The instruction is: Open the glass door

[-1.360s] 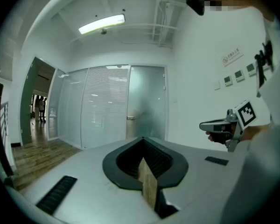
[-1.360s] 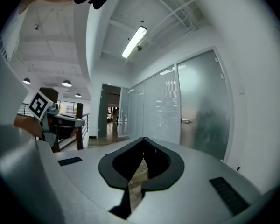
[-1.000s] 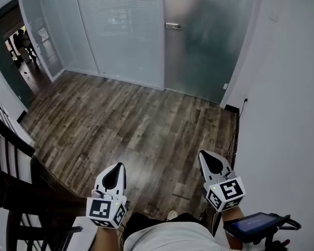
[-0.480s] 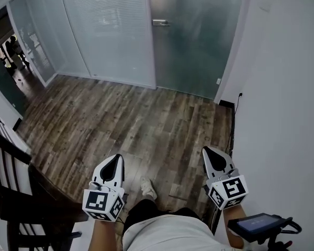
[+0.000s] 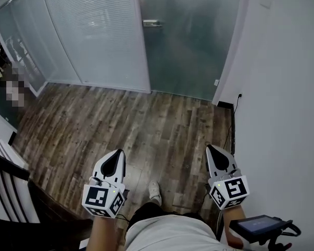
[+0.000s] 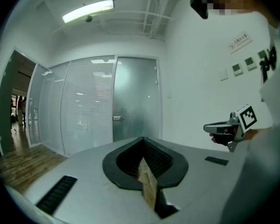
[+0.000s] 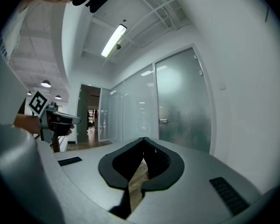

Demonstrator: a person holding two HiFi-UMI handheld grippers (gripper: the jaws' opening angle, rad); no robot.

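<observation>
Head view | glass door (image 5: pixel 193 41) closed, ahead across wooden floor (image 5: pixel 120 124), handle (image 5: pixel 152 23) at its left edge | left gripper (image 5: pixel 115 160), right gripper (image 5: pixel 216 153): jaws together, empty, well apart from door.

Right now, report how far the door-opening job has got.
Done: nothing on the door itself. The glass door stands closed and its handle is untouched.
In hand: only the approach. The left gripper and right gripper are both shut and empty, held over the wood floor well short of the door.
Left: close the gap, take the handle, swing the door open.
</observation>
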